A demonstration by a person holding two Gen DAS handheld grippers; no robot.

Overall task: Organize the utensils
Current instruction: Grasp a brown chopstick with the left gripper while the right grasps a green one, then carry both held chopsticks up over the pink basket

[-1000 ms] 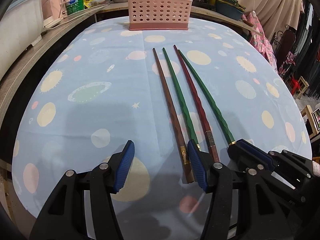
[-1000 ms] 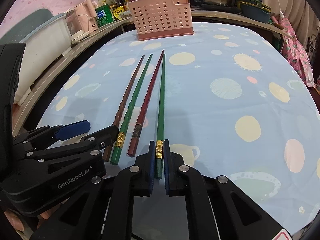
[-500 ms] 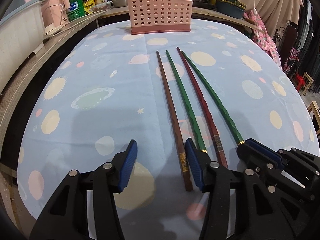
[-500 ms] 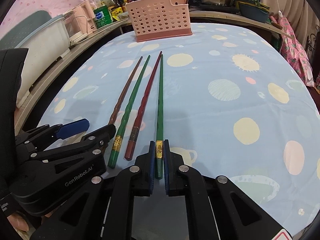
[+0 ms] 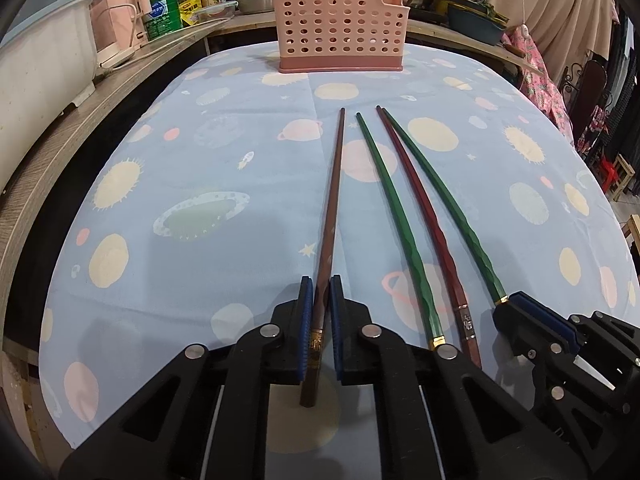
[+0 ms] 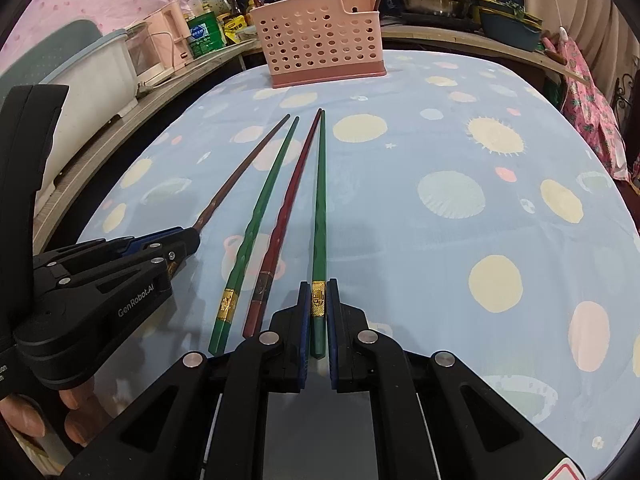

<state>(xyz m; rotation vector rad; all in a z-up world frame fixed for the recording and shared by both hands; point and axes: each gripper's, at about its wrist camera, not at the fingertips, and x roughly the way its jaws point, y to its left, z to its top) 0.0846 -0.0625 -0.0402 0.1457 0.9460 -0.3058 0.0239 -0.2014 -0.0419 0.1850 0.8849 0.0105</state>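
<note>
Left gripper (image 5: 320, 320) is pointing steeply downward, blue pads (image 5: 306, 320) pressing together on a thin stick. Right gripper (image 6: 319, 320) is angling down alongside, jaws likewise clamping one. Bare fingers (image 6: 76, 398) are curling under the left gripper's body.

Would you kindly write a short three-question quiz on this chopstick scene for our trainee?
1. True or false: the left tongs are shut on the brown chopstick.
2. How many chopsticks lie free on the tablecloth, held by neither tongs?
3. The right tongs hold which chopstick? A) the outer green chopstick B) the red chopstick C) the inner green chopstick

Key: 1 true. 2 two: the inner green and the red. 3 A; the pink basket stands beyond all the tips.
</note>
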